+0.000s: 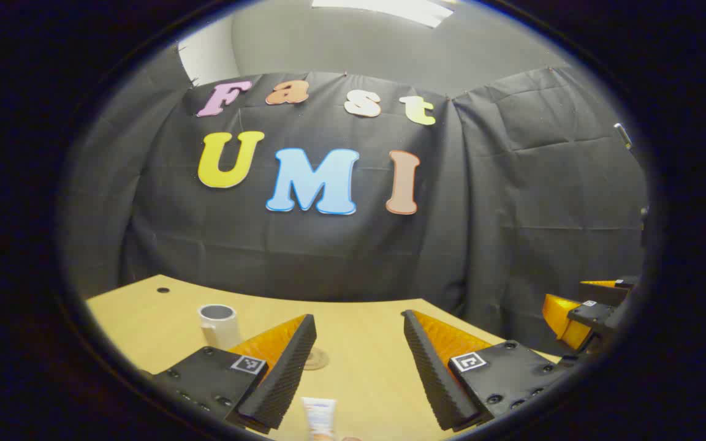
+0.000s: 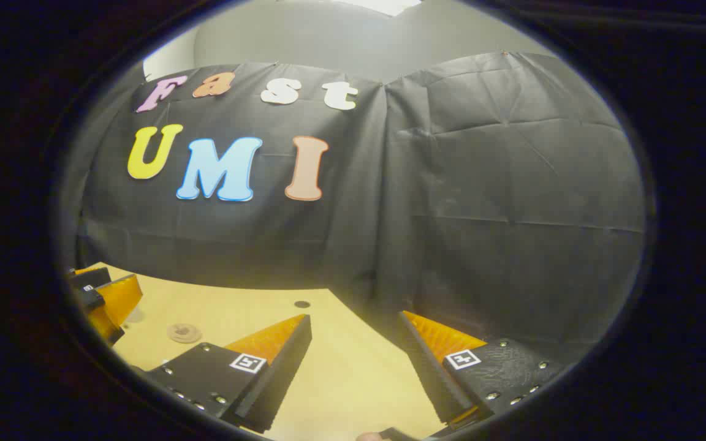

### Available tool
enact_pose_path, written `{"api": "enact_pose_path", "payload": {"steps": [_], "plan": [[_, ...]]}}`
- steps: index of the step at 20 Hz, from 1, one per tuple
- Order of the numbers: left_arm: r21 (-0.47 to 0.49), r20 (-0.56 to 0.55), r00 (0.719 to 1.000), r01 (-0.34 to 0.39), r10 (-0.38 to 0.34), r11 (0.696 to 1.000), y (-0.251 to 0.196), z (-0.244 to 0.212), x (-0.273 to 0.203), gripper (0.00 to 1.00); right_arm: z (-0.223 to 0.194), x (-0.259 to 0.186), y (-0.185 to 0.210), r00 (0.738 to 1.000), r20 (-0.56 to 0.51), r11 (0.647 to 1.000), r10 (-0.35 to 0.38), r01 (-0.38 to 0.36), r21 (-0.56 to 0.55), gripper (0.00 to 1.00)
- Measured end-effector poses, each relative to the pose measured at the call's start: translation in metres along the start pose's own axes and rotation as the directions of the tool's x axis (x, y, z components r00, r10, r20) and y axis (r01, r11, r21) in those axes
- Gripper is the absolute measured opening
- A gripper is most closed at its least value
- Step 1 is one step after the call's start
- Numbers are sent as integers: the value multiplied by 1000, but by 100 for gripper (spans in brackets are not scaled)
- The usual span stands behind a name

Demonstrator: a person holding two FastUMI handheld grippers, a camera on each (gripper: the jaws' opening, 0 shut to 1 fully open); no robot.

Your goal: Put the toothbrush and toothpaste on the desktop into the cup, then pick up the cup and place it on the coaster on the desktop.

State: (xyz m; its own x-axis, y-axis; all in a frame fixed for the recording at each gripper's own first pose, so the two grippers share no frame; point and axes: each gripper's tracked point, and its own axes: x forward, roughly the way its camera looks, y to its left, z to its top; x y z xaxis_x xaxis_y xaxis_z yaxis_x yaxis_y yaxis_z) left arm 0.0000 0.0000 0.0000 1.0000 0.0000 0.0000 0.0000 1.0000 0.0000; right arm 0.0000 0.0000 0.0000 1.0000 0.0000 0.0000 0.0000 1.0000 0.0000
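1. Your left gripper (image 1: 359,324) hangs above the desktop (image 1: 365,361) with its jaws spread wide and nothing between them, just bare wood in the gap.
2. The cup (image 1: 218,323) stands upright ahead of your left finger, off to its outer side, well apart from the jaws.
3. The coaster (image 1: 315,358) lies flat on the wood just inside that same left finger, partly hidden behind its edge.
4. The toothpaste (image 1: 319,418) lies low in the gap, right at the bottom of the left gripper view, nearer the left finger than the right one, touched by neither.
5. Your right gripper (image 2: 353,324) is open just as wide over the desktop, gripping nothing.
6. In the right gripper view the coaster sits beyond the left finger's outer side, near the other gripper at the view's left rim.
7. At the very bottom of that view, between the jaws, a dark sliver pokes in; it may be the toothbrush (image 2: 397,434), but it is too cropped for you to be sure.
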Motion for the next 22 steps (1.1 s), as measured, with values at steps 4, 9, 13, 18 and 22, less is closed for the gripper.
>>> {"api": "enact_pose_path", "payload": {"steps": [4,9,13,18,22], "plan": [[74,-19,997,-67,69,995,126,46,-22,94,51,-26,100,992,7,992,127,-127,5,91],[71,-34,982,-186,188,980,217,84,-37,94,109,-41,181,949,57,950,310,-311,15,90],[-5,3,974,-225,225,974,235,110,-44,93,113,-47,214,910,60,912,411,-408,-48,91],[24,-7,964,-266,267,964,245,117,-34,94,123,-54,229,864,80,868,497,-494,-58,88],[5,-5,973,-233,233,973,233,118,-24,94,116,-46,213,894,68,896,442,-439,-64,91]]}}
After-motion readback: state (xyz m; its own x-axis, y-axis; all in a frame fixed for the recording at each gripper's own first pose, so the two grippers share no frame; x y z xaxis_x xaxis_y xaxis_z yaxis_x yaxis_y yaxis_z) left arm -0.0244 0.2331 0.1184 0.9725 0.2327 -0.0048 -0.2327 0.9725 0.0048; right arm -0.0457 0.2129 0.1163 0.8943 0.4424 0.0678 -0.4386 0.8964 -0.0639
